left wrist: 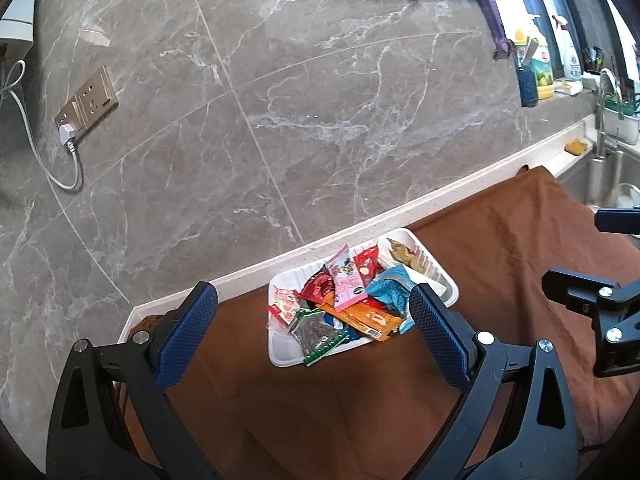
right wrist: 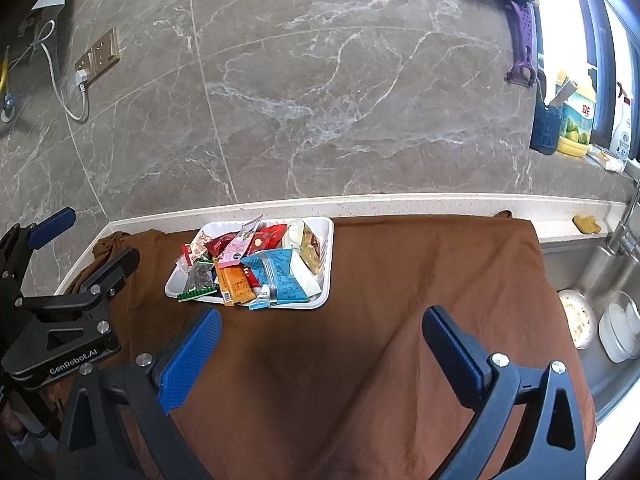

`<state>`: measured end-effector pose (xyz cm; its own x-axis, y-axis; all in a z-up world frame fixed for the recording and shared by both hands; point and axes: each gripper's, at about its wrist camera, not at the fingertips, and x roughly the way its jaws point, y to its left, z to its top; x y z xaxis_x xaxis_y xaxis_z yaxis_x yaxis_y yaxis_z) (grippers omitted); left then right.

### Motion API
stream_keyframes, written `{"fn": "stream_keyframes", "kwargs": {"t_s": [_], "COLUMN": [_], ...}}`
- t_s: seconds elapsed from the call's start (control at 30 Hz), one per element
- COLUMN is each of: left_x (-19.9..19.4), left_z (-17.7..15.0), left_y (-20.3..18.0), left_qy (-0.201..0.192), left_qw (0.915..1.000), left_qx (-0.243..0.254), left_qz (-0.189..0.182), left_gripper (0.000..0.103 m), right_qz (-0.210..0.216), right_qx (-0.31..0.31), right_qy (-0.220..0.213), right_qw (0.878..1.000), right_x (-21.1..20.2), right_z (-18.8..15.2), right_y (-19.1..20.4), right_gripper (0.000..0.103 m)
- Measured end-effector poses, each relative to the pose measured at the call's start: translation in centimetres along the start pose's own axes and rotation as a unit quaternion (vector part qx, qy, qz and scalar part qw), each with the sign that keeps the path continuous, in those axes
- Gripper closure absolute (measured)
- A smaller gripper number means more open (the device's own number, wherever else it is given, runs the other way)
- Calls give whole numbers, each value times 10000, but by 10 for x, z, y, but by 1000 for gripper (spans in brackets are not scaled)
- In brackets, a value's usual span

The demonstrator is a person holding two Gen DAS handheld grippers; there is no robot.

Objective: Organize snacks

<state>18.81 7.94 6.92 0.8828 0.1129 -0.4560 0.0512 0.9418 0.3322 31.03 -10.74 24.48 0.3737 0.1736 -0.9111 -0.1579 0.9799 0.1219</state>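
Both sets of fingers spread wide, nothing held: left gripper [left wrist: 313,322] hangs just near of the white tray [right wrist: 326,264], right gripper [right wrist: 322,344] nearer still, over bare brown cloth [right wrist: 420,280]. Snack packets [right wrist: 256,264] are heaped in the tray at the far left of the surface. Risks: the green-edged seed pack [left wrist: 318,334] and orange pack [left wrist: 370,320] overhang the near rim, so a nudge may tip them out. The light tray may skid on cloth. Slick overlapping wrappers could mean a double-pick.
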Motion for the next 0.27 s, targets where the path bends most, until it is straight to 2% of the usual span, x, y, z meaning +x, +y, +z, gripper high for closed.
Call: {"fn": "stream_keyframes", "kwargs": {"t_s": [0.17, 0.27], "left_x": [2, 6], "left_z": [-3, -4], "left_y": [-2, -5], "left_qy": [-11, 76], "left_qw": [10000, 9999], "left_qx": [42, 72], "left_qz": [31, -132], "left_gripper": [5, 5], "right_qz": [10, 11], "right_qx": [42, 65], "right_qy": [52, 79], "right_qw": [10000, 9999], "right_x": [2, 4], "right_z": [-2, -3], "right_y": [-2, -3], "right_gripper": [0, 0]}}
